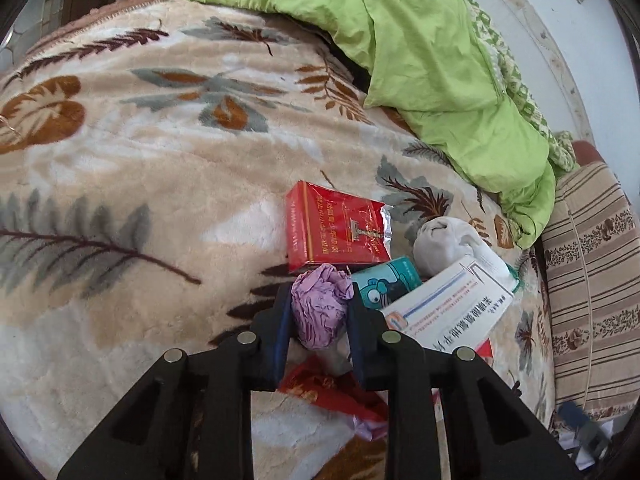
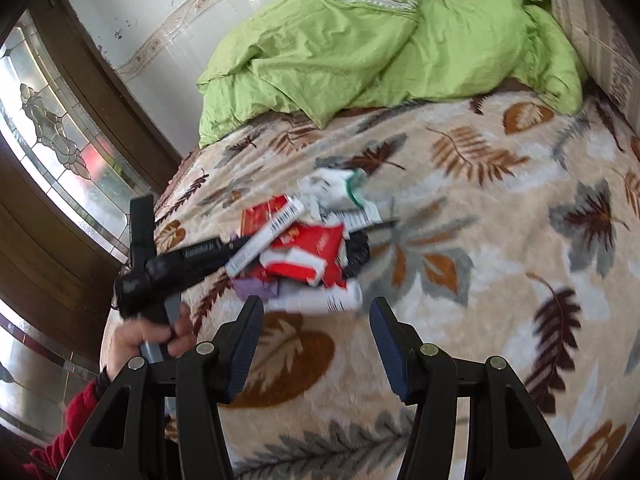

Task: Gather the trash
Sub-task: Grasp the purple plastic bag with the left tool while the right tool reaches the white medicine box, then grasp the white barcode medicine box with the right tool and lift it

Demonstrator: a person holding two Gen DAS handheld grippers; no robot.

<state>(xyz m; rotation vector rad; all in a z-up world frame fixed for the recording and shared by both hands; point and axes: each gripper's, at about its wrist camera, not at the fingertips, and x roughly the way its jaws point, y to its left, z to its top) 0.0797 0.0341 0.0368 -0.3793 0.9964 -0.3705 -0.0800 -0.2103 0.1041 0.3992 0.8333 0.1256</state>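
Left gripper (image 1: 318,312) clamped on a crumpled purple wad (image 1: 318,308) atop the leaf-patterned blanket (image 1: 160,160), red carton (image 1: 334,232) at its twelve o'clock, teal packet (image 1: 386,286) at three; right gripper (image 2: 316,344) half open, empty, trash heap (image 2: 304,248) at twelve o'clock.

Bed under beige leaf-print blanket (image 1: 160,160). Green quilt (image 1: 440,60) bunched upper right. Litter heap lower centre-right: red cigarette pack (image 1: 332,232), teal cartoon box (image 1: 386,286), white printed box (image 1: 448,312), grey-white wad (image 1: 444,244), red wrapper (image 1: 320,390).
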